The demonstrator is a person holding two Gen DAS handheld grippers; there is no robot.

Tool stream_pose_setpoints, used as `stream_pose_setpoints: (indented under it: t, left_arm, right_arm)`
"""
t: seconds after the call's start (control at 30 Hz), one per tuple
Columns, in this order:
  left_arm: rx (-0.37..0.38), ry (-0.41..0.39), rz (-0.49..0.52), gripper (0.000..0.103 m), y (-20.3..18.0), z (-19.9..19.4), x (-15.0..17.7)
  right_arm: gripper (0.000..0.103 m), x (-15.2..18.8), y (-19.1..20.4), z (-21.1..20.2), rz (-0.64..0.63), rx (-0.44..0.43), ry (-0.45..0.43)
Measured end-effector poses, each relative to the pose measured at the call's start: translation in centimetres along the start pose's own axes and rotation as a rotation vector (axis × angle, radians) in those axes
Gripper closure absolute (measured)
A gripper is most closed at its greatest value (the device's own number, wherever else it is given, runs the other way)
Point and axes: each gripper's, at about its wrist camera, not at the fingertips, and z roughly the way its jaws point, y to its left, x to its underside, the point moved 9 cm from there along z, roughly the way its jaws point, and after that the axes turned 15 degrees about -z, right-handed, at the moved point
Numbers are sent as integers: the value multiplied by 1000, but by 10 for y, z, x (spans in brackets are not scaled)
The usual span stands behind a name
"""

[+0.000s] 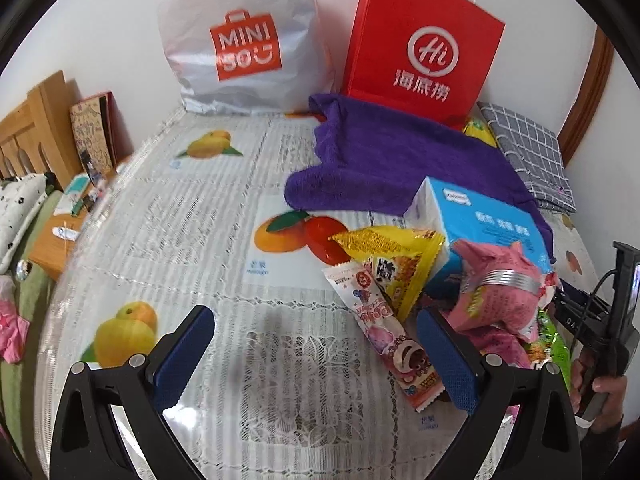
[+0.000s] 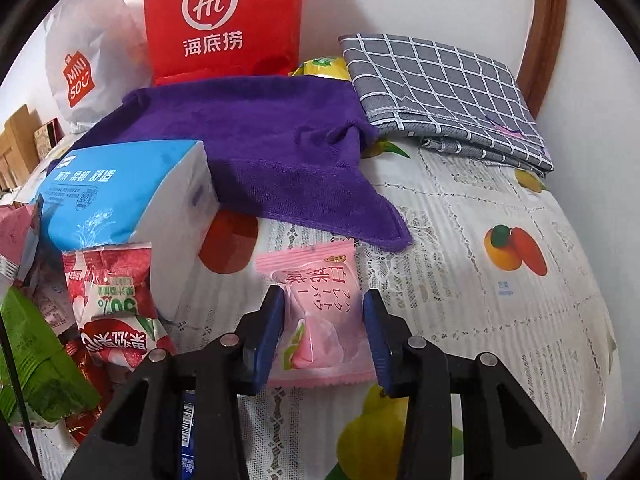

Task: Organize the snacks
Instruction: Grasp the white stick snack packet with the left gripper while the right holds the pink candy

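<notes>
— Pink and closest to the lens, what is that packet (image 2: 320, 316)?

— One snack in a soft pink wrapper with red Japanese lettering and a peach printed on its near end. It lies flat on the tabletop (image 2: 500, 320), on the lace-and-fruit cover, between the fingers (image 2: 269, 334) of the right gripper (image 2: 323, 334). Those fingers sit at its two sides, but whether they press it I cannot tell.

— And the rest of the snacks?

— Heaped to the left of it: a red-and-white strawberry packet (image 2: 110, 280), a green packet (image 2: 36, 364) nearer, all against a blue-and-white tissue pack (image 2: 120, 196). A purple towel (image 2: 256, 148) lies beyond, a grey checked cloth (image 2: 448, 96) far right.

— The left side?

— Left gripper (image 1: 316, 352) hangs over bare cover, fingers spread wide, holding nothing. Just right of it lie a long pink-and-white sachet (image 1: 384, 328) and a yellow packet (image 1: 400, 264), with a crumpled pink bag (image 1: 500, 292) against the tissue pack. At the far wall stand a red paper bag (image 1: 420, 44) and a white plastic bag (image 1: 236, 36).
</notes>
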Motion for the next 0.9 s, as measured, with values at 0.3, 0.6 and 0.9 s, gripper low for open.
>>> stream_pose_setpoints:
  t: [0.3, 0.6, 0.9]
  left_arm:
    - [55, 100, 5, 14, -12, 28, 17]
    - [160, 153, -36, 45, -17, 36, 23]
    - [169, 145, -4, 61, -5, 21, 28]
  right_arm:
    - [63, 3, -2, 1, 53, -63, -11]
    - [62, 3, -3, 1, 57, -69, -12]
    - [62, 2, -2, 0, 55, -68, -10]
